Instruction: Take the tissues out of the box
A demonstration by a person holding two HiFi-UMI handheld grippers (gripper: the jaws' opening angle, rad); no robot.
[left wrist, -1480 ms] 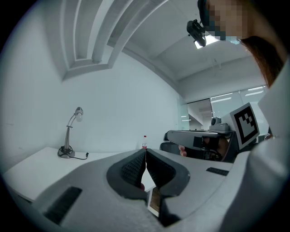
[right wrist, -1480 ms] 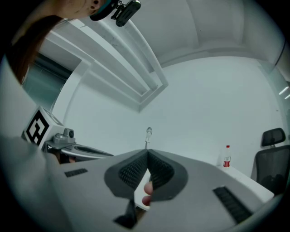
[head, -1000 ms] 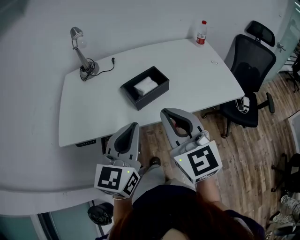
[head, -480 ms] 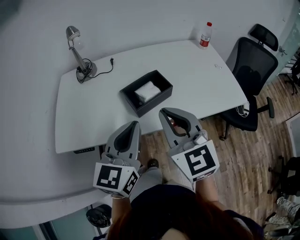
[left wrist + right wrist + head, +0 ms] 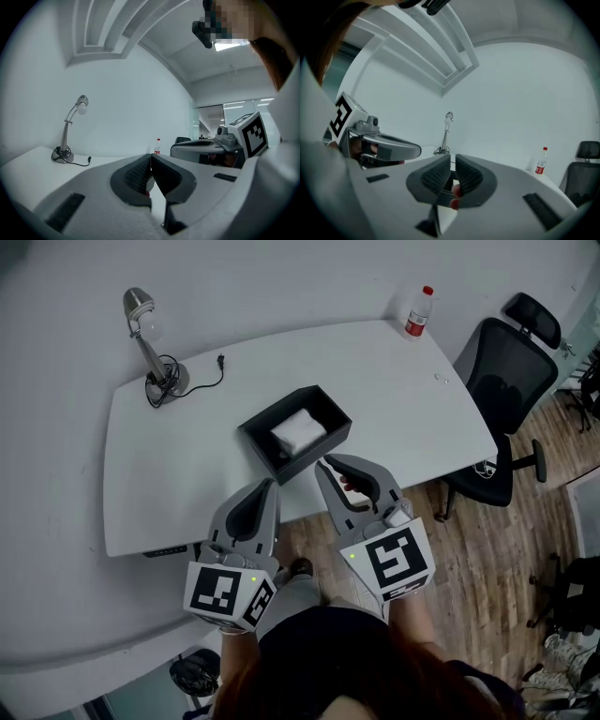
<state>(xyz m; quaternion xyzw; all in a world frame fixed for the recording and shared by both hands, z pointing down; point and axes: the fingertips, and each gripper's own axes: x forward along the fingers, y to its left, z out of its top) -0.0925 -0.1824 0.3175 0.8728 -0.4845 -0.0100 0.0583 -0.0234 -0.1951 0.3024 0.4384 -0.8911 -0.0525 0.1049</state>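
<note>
A black open-topped box (image 5: 315,457) sits on the white table (image 5: 187,460), with a white wad of tissues (image 5: 298,432) lying inside it. Both grippers hover over the table's front edge, just short of the box. My left gripper (image 5: 267,487) is shut and empty, its tips touching in the left gripper view (image 5: 150,157). Pointing at the box's near corner, my right gripper (image 5: 324,465) has its jaws opening. A narrow gap shows between them in the right gripper view (image 5: 453,160), and nothing is in it.
A silver desk lamp (image 5: 145,334) with a coiled cable stands at the table's far left. At the far right corner is a plastic bottle (image 5: 418,313) with a red label. A black office chair (image 5: 511,362) stands on the wooden floor to the right.
The table and box have come closer to me, and both grippers now reach over the table's front edge near the box.
</note>
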